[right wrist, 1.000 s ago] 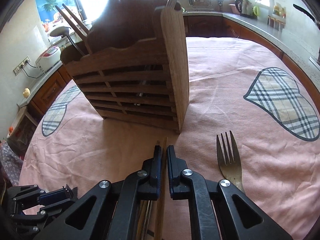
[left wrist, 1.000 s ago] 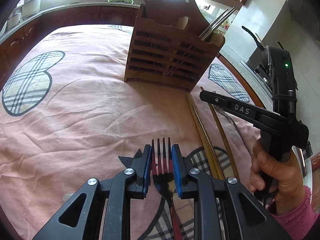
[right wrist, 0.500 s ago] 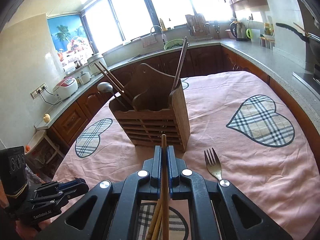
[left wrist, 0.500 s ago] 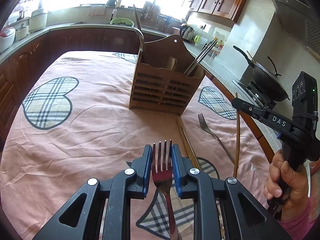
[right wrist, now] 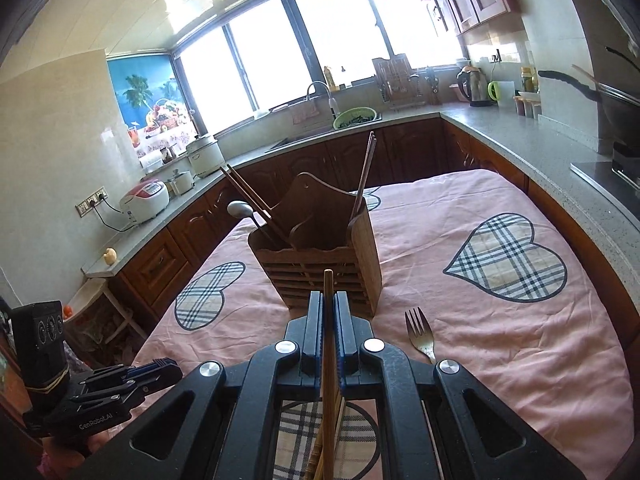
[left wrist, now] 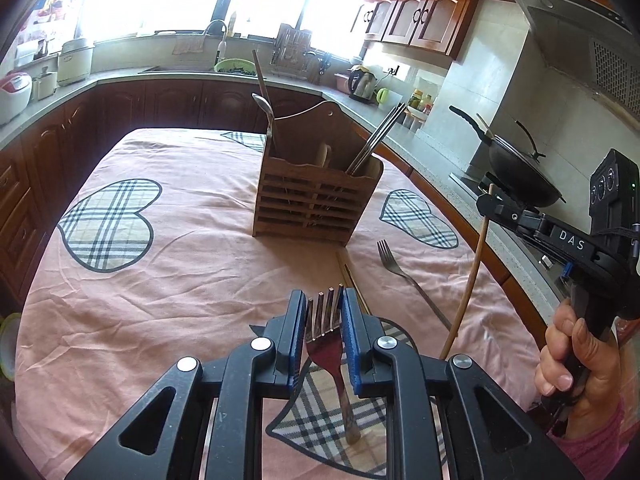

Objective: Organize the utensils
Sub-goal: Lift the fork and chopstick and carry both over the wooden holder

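Each camera sits behind its own gripper, angled down across the table; both face the wooden holder from opposite sides

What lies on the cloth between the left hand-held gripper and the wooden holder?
In the left wrist view, only bare pink tablecloth lies straight ahead of the left hand-held gripper, short of the wooden holder.
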### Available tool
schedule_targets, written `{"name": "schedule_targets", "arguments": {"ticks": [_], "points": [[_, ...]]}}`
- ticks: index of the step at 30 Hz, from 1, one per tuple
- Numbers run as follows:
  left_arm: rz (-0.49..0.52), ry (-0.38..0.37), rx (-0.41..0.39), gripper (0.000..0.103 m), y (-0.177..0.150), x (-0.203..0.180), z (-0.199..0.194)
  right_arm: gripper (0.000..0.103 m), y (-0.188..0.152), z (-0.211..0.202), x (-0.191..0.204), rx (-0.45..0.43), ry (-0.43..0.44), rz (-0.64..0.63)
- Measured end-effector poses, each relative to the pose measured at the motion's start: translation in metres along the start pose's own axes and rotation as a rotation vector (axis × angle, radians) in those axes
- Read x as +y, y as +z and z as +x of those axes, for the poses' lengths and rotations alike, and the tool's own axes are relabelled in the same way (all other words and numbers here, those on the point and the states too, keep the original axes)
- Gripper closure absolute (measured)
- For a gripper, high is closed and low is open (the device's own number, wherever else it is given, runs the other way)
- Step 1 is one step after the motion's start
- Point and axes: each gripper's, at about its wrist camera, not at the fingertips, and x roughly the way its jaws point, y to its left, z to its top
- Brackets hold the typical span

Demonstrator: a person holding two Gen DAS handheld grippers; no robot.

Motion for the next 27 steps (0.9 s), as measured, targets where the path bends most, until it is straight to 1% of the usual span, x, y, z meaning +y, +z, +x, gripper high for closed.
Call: {"name": "schedule_targets", "arguments": {"ticks": [1, 3, 5, 6, 8, 10, 12, 22, 27], "points": [[0.001, -0.002, -0.003, 0.088, 0.000, 0.000, -0.002, 0.098, 0.001, -0.002, 0.000, -0.006, 0.002, 0.001], [0.005, -0.005, -0.007, 0.091, 0.001, -0.001, -0.004, 0.098, 0.002, -0.007, 0.001, -0.018, 0.001, -0.001], [0.008, -0.005, -0.006, 0.102, 0.000, -0.001, -0.005, 0.098, 0.003, -0.010, 0.001, -0.028, 0.006, 0.001], [0.009, -0.005, -0.010, 0.103, 0.000, -0.001, -0.007, 0.098, 0.003, -0.012, 0.002, -0.033, 0.006, 0.001], [0.006, -0.016, -0.008, 0.103, 0.000, -0.001, -0.007, 0.098, 0.005, -0.016, 0.002, -0.044, 0.008, 0.001], [0.013, -0.004, -0.014, 0.103, 0.000, -0.003, -0.010, 0.098, 0.007, -0.019, 0.003, -0.054, 0.009, 0.002], [0.013, -0.010, -0.020, 0.103, 0.001, -0.003, -0.012, 0.098, 0.009, -0.023, 0.003, -0.067, 0.012, 0.002], [0.031, 0.011, -0.100, 0.103, 0.021, -0.001, -0.036, 0.098, 0.024, -0.037, 0.003, -0.145, 0.015, 0.003], [0.034, 0.025, -0.142, 0.103, 0.035, 0.004, -0.045, 0.098, 0.032, -0.039, 0.004, -0.185, 0.011, 0.007]]}}
